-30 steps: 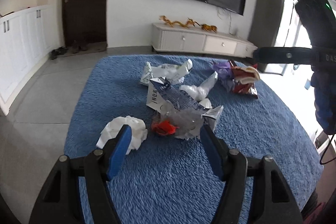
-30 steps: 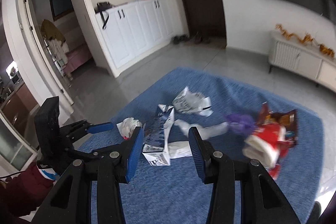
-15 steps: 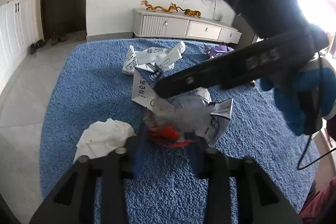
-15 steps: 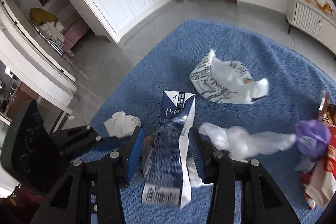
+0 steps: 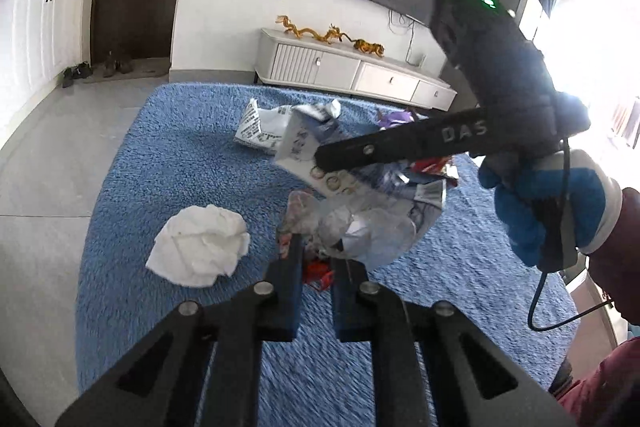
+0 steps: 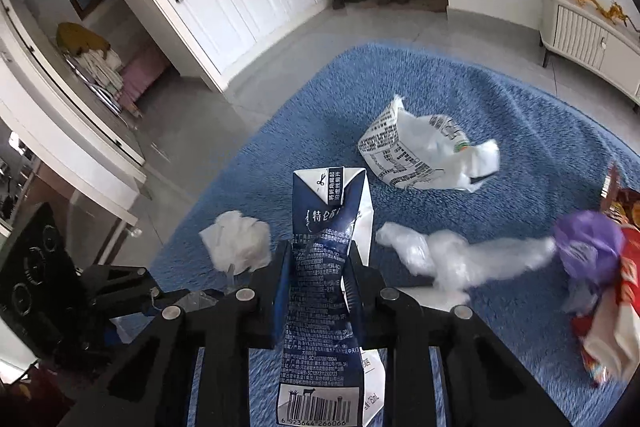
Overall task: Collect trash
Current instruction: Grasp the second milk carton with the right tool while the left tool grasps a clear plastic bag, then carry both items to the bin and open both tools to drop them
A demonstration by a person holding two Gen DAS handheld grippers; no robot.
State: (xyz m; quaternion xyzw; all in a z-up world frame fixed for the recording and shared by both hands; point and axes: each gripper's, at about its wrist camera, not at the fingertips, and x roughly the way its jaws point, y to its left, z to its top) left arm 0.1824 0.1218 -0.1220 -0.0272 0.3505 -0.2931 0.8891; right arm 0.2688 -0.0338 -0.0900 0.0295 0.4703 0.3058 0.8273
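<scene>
The left gripper (image 5: 316,259), angled down toward the blue rug (image 5: 180,155), has just been closed on crumpled clear plastic (image 5: 360,227) with a red scrap. Beside it, the right gripper (image 6: 318,263), tilted more steeply in a blue-gloved hand (image 5: 536,211), has been clamped around the flattened milk carton (image 6: 324,267).

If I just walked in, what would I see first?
Trash scattered on the blue rug. The right gripper pinches a flattened blue carton at the near edge, and the left gripper has closed on a crumpled clear wrapper beside a white tissue.
</scene>
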